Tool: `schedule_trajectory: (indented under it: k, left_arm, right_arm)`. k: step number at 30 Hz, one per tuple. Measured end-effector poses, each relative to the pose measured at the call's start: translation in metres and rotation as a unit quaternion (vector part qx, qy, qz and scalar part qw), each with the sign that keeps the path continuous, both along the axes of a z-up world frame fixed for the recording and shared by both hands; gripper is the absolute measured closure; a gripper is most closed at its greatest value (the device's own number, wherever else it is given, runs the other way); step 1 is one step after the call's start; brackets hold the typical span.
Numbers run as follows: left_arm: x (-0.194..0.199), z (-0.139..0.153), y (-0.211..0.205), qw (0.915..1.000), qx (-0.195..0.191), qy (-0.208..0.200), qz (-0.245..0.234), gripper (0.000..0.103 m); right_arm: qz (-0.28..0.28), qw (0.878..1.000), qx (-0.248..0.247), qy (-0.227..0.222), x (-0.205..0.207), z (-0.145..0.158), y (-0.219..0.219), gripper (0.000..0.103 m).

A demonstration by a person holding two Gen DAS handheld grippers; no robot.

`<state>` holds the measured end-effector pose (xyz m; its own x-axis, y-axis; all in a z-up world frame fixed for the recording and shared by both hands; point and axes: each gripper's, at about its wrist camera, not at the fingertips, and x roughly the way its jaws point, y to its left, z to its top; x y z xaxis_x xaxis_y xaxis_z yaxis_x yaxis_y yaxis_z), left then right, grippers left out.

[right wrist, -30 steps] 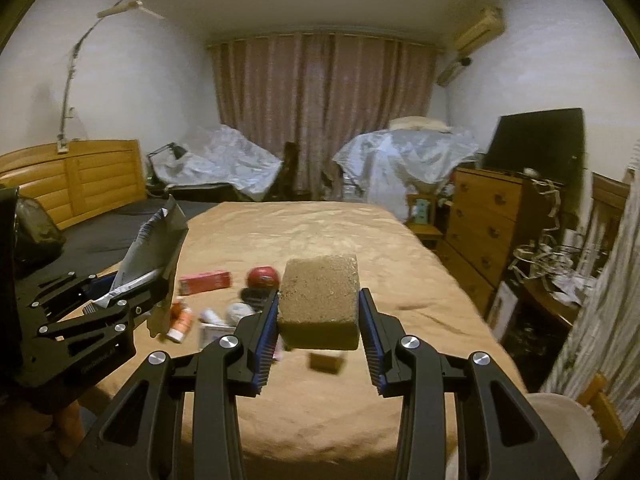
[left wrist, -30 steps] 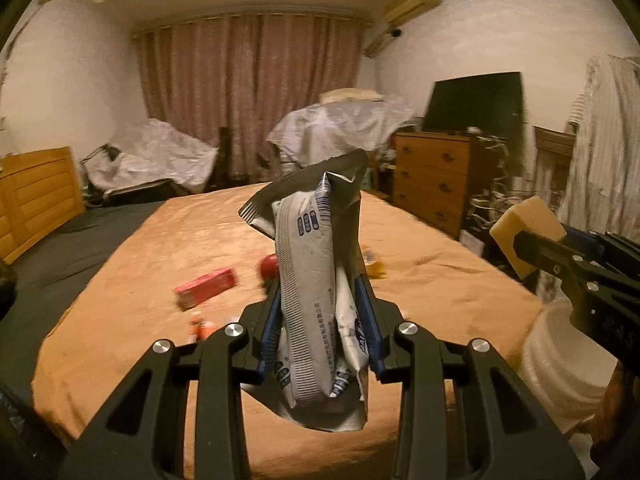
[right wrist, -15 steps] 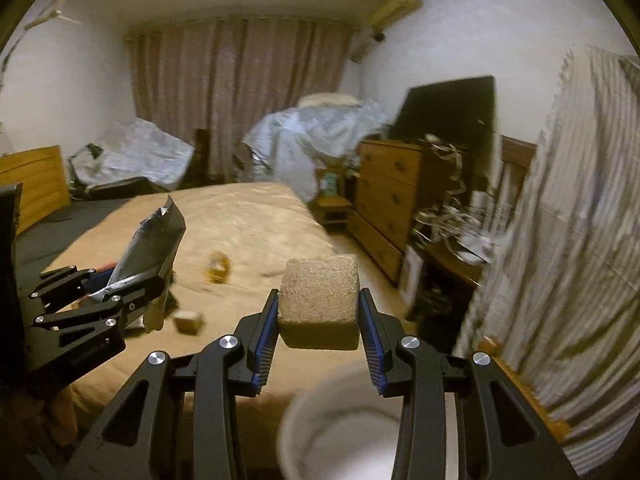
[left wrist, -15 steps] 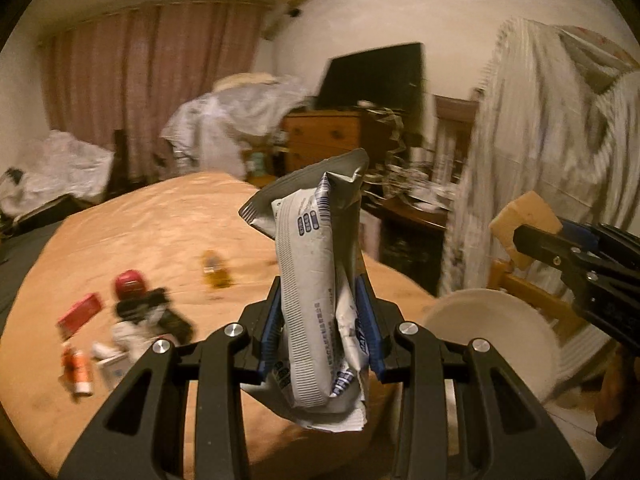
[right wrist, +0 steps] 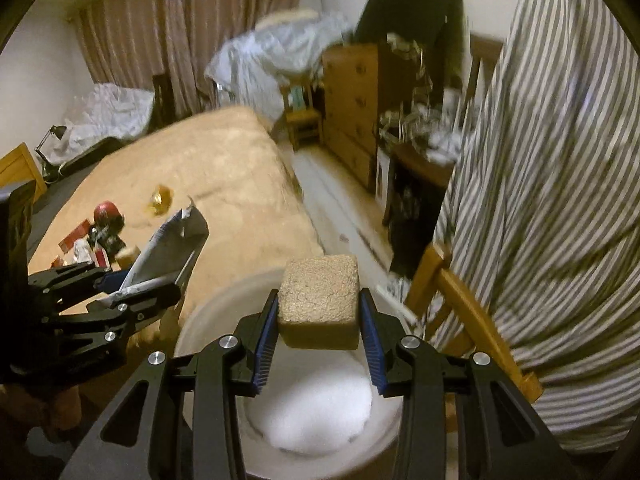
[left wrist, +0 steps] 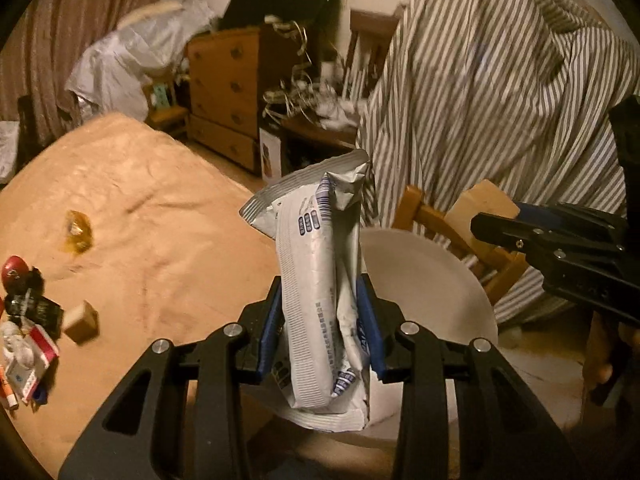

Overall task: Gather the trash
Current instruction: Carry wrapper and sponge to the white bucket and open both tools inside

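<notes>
The silver wrapper (left wrist: 324, 280) is pinched by the left gripper (left wrist: 320, 320), the brown block (right wrist: 318, 300) by the right gripper (right wrist: 319, 328); both should be centred over the white bin (right wrist: 312, 432) before fingers are spread.

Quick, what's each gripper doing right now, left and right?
Left gripper: closed on a crumpled silver wrapper.
Right gripper: closed on a tan sponge block, above the white bin.

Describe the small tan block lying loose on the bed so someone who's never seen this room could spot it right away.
Start at the big bed with the orange-tan cover. Near its left side lies a heap of litter: red packets, a black wrapper, white scraps. The tan block sits on the bare cover just right of that heap, the only plain, unprinted cube there; the crumpled amber wrapper lies further up the bed.
</notes>
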<state>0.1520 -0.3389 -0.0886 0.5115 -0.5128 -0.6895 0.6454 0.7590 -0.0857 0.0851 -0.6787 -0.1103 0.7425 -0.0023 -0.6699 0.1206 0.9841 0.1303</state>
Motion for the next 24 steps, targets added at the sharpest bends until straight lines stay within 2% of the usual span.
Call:
schedule_trajectory:
  k: [3, 6, 11, 14, 15, 16, 18, 24]
  left_arm:
    - [0.008, -0.01, -0.009, 0.9995, 0.01, 0.029, -0.007, 0.068]
    - [0.015, -0.02, -0.014, 0.9982, 0.018, 0.055, -0.015, 0.068]
    - [0.017, -0.026, -0.017, 0.9971, 0.027, 0.068, -0.019, 0.068]
    - [0.016, -0.025, -0.019, 0.9973, 0.03, 0.064, -0.021, 0.061]
    - [0.015, -0.024, -0.019, 0.9976, 0.033, 0.057, -0.021, 0.053]
    - [0.014, -0.023, -0.022, 0.9979, 0.032, 0.053, -0.02, 0.049]
    - [0.012, -0.019, -0.02, 0.9984, 0.029, 0.044, -0.017, 0.037]
    - [0.014, -0.015, -0.015, 0.9989, 0.023, 0.039, -0.009, 0.036]
  right_arm:
    - [0.007, 0.999, 0.019, 0.032, 0.011, -0.018, -0.009, 0.063]
    - [0.011, 0.998, 0.025, 0.051, 0.008, -0.029, 0.001, 0.063]
    - [0.01, 0.997, 0.036, 0.063, 0.004, -0.041, 0.009, 0.063]
    - [0.012, 0.997, 0.037, 0.063, 0.001, -0.042, 0.013, 0.063]
    - [0.014, 0.997, 0.036, 0.062, 0.002, -0.043, 0.015, 0.061]
    - [0.014, 0.997, 0.038, 0.06, 0.003, -0.043, 0.015, 0.058]
    - [0.012, 0.998, 0.037, 0.056, 0.001, -0.039, 0.019, 0.048]
    - [0.008, 0.998, 0.037, 0.047, -0.003, -0.033, 0.018, 0.047]
